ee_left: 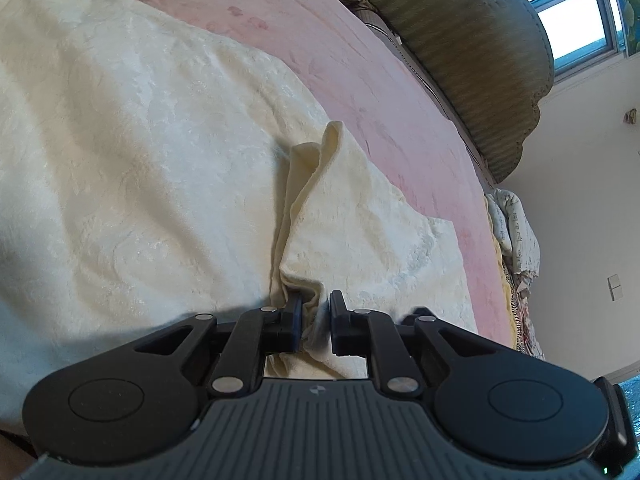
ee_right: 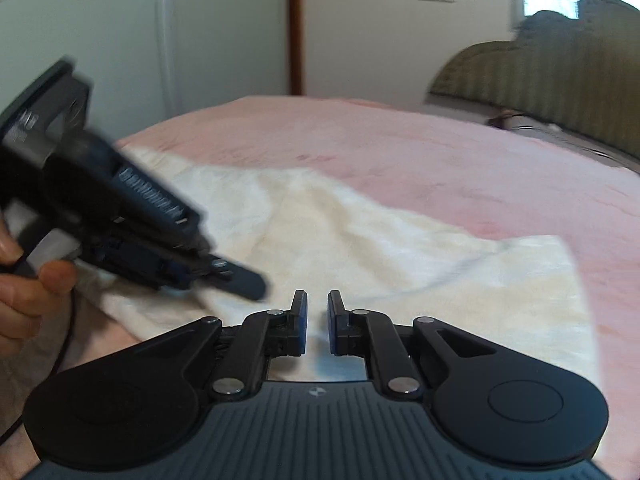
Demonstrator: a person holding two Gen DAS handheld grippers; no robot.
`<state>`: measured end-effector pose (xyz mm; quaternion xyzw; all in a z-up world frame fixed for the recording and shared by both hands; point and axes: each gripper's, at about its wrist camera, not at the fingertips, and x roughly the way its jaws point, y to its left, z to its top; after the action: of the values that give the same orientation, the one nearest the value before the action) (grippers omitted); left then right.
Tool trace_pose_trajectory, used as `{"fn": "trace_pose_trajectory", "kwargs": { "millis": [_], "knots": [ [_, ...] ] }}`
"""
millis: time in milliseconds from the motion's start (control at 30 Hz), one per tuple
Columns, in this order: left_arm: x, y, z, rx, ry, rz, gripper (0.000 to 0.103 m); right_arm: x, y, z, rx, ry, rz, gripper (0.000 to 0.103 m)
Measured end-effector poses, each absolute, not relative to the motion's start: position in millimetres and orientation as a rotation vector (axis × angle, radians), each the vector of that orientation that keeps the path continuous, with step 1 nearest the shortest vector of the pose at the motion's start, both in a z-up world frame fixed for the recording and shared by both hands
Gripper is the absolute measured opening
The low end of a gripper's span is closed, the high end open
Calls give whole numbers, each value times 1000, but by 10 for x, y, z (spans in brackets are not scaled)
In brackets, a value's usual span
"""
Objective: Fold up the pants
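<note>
Cream-white pants [ee_left: 140, 168] lie spread on a pink bedsheet [ee_left: 320, 28]. My left gripper [ee_left: 315, 305] is shut on a bunched fold of the pants fabric [ee_left: 308, 216], which rises in a ridge ahead of the fingers. In the right wrist view the pants [ee_right: 360, 256] lie flat across the bed. My right gripper [ee_right: 317, 304] hovers over them with its jaws a small gap apart and nothing between them. The left gripper [ee_right: 244, 280] shows at the left of that view, blurred, low over the fabric, held by a hand [ee_right: 24, 292].
A striped green headboard [ee_left: 480, 64] runs along the far side of the bed, also in the right wrist view [ee_right: 552, 80]. A window [ee_left: 580, 8] is behind it. Patterned bedding [ee_left: 516, 240] is heaped at the bed's edge. White wall and a brown door frame [ee_right: 297, 24] lie beyond.
</note>
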<state>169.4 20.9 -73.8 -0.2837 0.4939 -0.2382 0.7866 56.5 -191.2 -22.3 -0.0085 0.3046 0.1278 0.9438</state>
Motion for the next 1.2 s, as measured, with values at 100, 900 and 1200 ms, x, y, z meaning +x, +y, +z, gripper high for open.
{"fn": "trace_pose_trajectory", "kwargs": {
  "millis": [100,900,1200],
  "knots": [
    [1689,212,-769,-609,1067,-524,20,514,-2266,-360,-8,705,134,10],
    [1552,179,-653,-561,1043,-533,25,1980,-1667,-289,-33,772,392,11],
    [1449,540,-436,-565,971,-508,39,1392,-1760,-368,-63,792,345,12]
  ]
}}
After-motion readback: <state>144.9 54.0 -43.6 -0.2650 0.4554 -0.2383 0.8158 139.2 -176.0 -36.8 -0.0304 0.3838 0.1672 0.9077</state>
